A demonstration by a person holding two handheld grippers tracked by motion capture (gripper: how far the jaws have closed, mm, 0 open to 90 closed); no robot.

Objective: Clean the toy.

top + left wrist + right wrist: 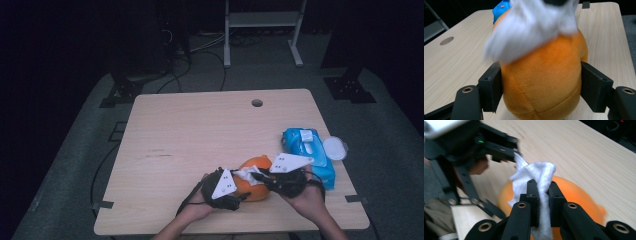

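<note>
The right hand-held gripper [543,202] has its jaws pressed together on a white wet wipe [534,176], and the wipe lies over the top of an orange plush toy [252,181]. The left hand-held gripper [541,86] stands with one jaw on each side of this toy, and the pads press into the soft body, so it grips the toy and keeps it in place. The toy rests on the wooden surface [200,125] near the person's edge, between the two hands. To its right, just beside the right hand, lies a blue pack of wet wipes [306,146] with its round white lid [334,148] open. From above, the long axis of the toy seems to run across the surface, roughly from one gripper to the other; which end is its front I cannot tell. I think the risk is this: the body is soft and round, so if the wiping pulls sideways too strongly, the toy may slip or roll out of the left jaws. The wipe is held only by a small fold and could come free and stay on the plush.
</note>
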